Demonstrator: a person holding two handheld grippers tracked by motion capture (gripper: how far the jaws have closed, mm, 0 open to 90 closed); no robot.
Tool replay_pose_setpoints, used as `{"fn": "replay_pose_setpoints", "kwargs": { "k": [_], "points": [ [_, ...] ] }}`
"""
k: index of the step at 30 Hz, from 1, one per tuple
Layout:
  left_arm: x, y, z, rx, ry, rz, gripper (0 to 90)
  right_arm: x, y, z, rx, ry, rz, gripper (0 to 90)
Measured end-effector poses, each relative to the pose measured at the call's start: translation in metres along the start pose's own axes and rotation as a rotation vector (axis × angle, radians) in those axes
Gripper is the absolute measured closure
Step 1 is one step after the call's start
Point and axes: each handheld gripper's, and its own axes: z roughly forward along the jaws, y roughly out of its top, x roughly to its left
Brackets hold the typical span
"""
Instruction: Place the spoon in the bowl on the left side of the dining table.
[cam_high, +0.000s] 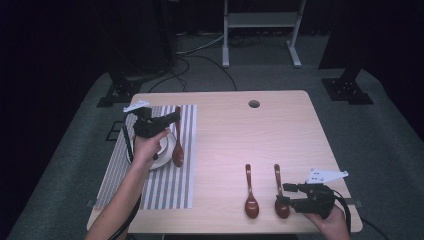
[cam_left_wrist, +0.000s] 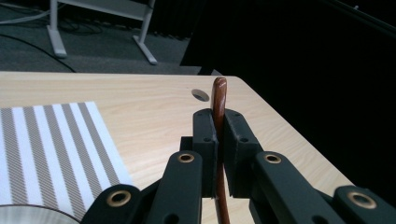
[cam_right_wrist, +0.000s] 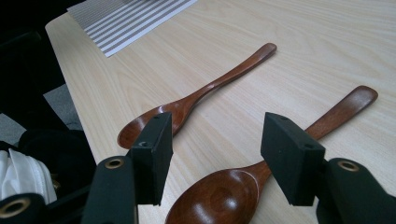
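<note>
The person's left forearm reaches up from the near edge of the table (cam_high: 280, 125) at a slant, the hand wrapped around the left gripper (cam_high: 172, 118) with its jaws pointing across toward the right. Those jaws are clamped on the handle of a brown wooden spoon (cam_high: 177, 142). In the left gripper view the handle stands pinched between the two black pads (cam_left_wrist: 206, 140), its rounded tip rising just past their ends. Seen from above, the spoon's bowl hangs below the fingers over the striped placemat (cam_high: 180, 185), just beside the rim of a white dish (cam_high: 167, 152) lying under the hand; whether the bowl touches the mat I cannot tell.

The right hand sits low at the near right corner, wrist barely past the table edge, holding the right gripper (cam_high: 284, 196) level with its jaws pointing left. The jaws stand apart, gripping nothing. In the right gripper view the bowl of a second spoon (cam_right_wrist: 243, 186) lies on the wood between the fingers, its handle running away past the right pad (cam_right_wrist: 289, 158). A third spoon (cam_right_wrist: 196, 100) lies just beyond the left pad, roughly parallel, the two apart.
</note>
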Motion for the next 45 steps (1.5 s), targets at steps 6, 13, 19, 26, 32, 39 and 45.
{"fn": "replay_pose_setpoints", "kwargs": {
  "k": [6, 13, 19, 26, 32, 39, 45],
  "points": [
    [0.006, 0.010, -0.004, -0.012, 0.026, -0.003, 84.5, 0.000, 0.001, 0.000, -0.004, 0.001, -0.001, 42.3],
    [0.020, 0.022, -0.013, -0.034, 0.080, -0.019, 84.4, 0.000, 0.002, 0.000, -0.008, 0.000, -0.001, 42.3],
    [0.033, 0.027, -0.020, -0.041, 0.124, -0.036, 84.4, 0.000, 0.003, 0.000, -0.008, 0.001, -0.001, 42.3],
    [0.052, 0.029, -0.030, -0.060, 0.181, -0.070, 84.5, 0.000, 0.003, 0.001, -0.010, 0.003, -0.001, 42.1],
    [0.062, 0.029, -0.035, -0.071, 0.206, -0.086, 84.5, 0.000, 0.004, 0.000, -0.016, 0.002, 0.002, 42.1],
    [0.075, 0.028, -0.039, -0.075, 0.240, -0.113, 84.4, -0.001, 0.003, -0.001, -0.020, 0.000, 0.006, 42.1],
    [0.082, 0.025, -0.040, -0.079, 0.260, -0.133, 84.4, -0.001, 0.004, -0.001, -0.020, 0.003, 0.005, 42.1]
  ]
}}
